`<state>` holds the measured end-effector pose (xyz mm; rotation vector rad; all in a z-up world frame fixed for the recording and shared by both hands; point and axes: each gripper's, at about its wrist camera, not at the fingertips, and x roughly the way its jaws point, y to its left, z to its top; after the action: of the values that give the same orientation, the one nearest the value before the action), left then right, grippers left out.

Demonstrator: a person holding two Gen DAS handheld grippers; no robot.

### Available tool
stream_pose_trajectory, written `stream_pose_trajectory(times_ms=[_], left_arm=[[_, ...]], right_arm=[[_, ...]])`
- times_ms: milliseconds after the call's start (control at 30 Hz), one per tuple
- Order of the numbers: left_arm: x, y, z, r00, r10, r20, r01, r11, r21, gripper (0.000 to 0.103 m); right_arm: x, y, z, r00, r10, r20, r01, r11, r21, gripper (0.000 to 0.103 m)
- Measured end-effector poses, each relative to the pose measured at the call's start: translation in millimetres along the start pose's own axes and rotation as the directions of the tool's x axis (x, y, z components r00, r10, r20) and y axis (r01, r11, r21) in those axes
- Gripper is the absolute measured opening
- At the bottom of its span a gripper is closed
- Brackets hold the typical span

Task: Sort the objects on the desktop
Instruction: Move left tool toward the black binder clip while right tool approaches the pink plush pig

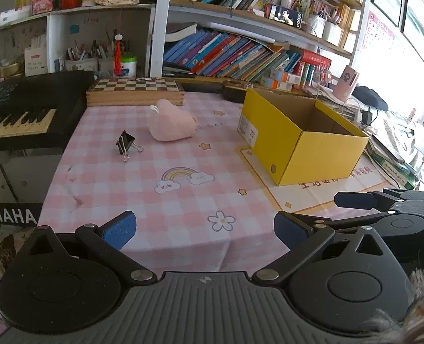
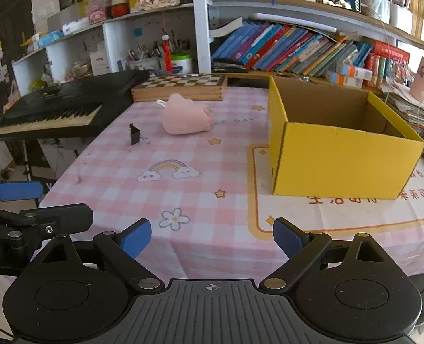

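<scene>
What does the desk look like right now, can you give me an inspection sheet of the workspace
Surface: pink checked tablecloth, a cream mat under the box.
Job's things: black binder clip and pink plush lie on the cloth; yellow box stands open, inside looks empty.
Clutter: chessboard box at the far edge.
Grippers: left gripper and right gripper both open, holding nothing.
Cables: white cord and charger right of the box.
Surroundings: keyboard, bookshelves.

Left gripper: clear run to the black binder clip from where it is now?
Probably yes. The left gripper is open, and only bare checked cloth lies between it and the binder clip.
</scene>
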<state>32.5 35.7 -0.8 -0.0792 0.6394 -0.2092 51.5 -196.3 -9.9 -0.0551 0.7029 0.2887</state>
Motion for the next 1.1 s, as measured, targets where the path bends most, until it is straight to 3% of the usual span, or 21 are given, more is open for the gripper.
stream_pose_trajectory(times_ms=[333,600,1100], left_arm=[[-2.0,23.3,3.6,0.999,0.053,0.001,-0.053,0.998,-0.039,0.103],[0.5,31.8,9.4,0.999,0.048,0.025,-0.047,0.997,-0.060,0.103],[46.7,48.4,30.4,0.993,0.116,-0.010,-0.116,0.984,-0.135,0.103]], right_arm=[[6.2,18.5,10.3,0.999,0.035,0.013,-0.034,0.999,-0.041,0.094],[13.6,24.7,19.1,0.998,0.049,0.026,-0.047,0.997,-0.062,0.094],[66.0,15.2,50.3,0.994,0.102,-0.026,-0.104,0.990,-0.097,0.094]])
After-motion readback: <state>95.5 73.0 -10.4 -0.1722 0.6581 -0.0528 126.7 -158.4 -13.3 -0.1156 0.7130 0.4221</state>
